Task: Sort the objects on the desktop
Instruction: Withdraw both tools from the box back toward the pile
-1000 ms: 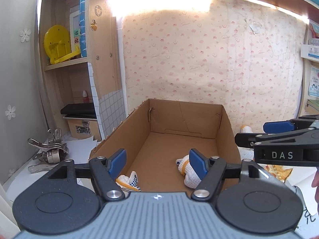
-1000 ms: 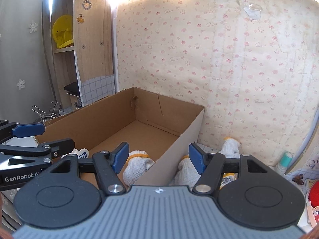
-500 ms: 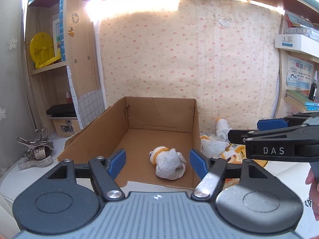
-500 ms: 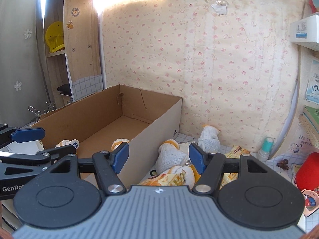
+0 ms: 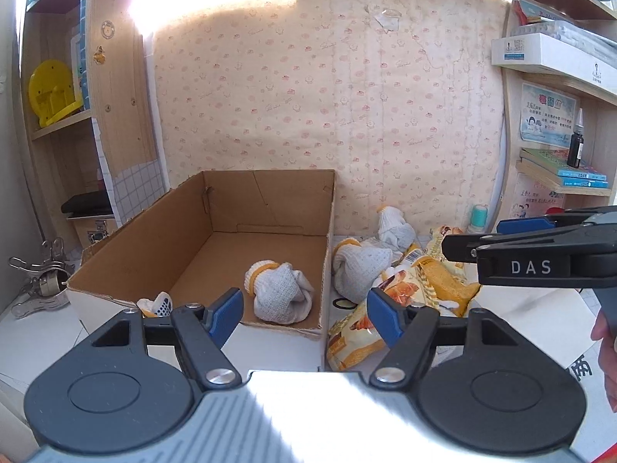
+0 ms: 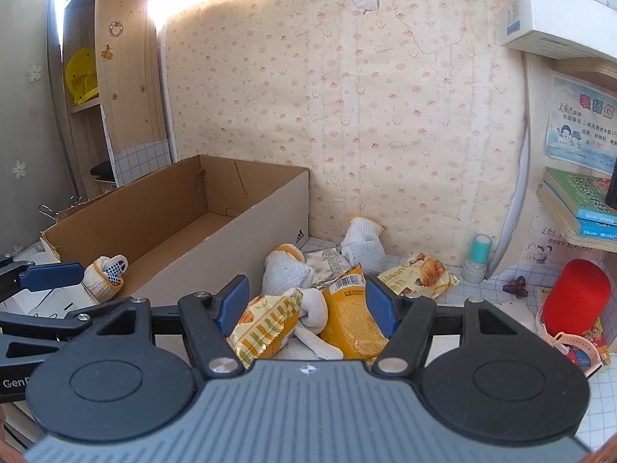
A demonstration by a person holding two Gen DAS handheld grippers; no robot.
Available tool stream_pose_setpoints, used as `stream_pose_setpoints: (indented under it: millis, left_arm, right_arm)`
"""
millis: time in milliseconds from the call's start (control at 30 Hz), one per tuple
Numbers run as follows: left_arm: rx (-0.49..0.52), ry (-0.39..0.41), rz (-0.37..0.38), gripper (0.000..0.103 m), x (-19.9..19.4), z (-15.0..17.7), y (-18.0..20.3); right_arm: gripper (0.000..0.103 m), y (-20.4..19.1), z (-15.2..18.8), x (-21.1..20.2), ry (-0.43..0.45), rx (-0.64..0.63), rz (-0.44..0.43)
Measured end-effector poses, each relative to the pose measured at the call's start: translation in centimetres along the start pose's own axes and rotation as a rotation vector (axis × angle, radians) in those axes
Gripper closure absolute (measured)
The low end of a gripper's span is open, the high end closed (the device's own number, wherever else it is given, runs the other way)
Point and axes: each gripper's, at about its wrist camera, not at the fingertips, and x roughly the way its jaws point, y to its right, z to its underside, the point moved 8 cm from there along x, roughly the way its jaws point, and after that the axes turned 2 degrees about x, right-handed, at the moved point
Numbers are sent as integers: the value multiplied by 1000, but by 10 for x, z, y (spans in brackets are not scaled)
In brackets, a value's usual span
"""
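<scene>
Left gripper [image 5: 304, 310] with jaws spread wide and holding nothing, poised above the near edge of the cardboard box [image 5: 154, 239]. Right gripper [image 6: 306, 303] likewise wide apart and empty, hanging over a heap of snack packets [image 6: 347, 308] and rolled gloves [image 6: 285, 272] on the worktop [image 6: 489, 289], just beside the box's right wall. Between the right jaws, in view: a striped yellow packet, an orange one, a white glove underneath; whether touching the fingers, cannot tell. Inside the box: one rolled white glove with a yellow cuff [image 5: 279, 293] near the front right, and a dotted glove [image 5: 156, 305] at the front left corner. Further back on the worktop, another glove [image 6: 362, 245] against the wallpaper, a croissant packet [image 6: 418, 276], a teal-capped stamp [image 6: 476, 258], a red cylinder [image 6: 574, 295] to the right.
</scene>
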Motion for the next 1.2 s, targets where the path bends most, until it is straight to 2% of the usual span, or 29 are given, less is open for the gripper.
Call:
stream_pose_setpoints:
  millis: [200, 467, 667, 867, 1200]
  left_arm:
    - [25, 5, 8, 25, 0, 8, 17]
    - [36, 34, 69, 24, -11, 8, 36]
    - [62, 27, 131, 24, -7, 19, 58]
    - [106, 57, 176, 24, 7, 17, 80]
    - [119, 48, 130, 24, 46, 15, 80]
  right_arm:
    - [38, 15, 13, -3, -16, 10, 19]
    - [38, 32, 28, -4, -35, 30, 38]
    - [38, 43, 36, -6, -46, 43, 55]
    - [38, 52, 36, -10, -40, 56, 68]
    - [37, 68, 41, -9, -52, 73, 91]
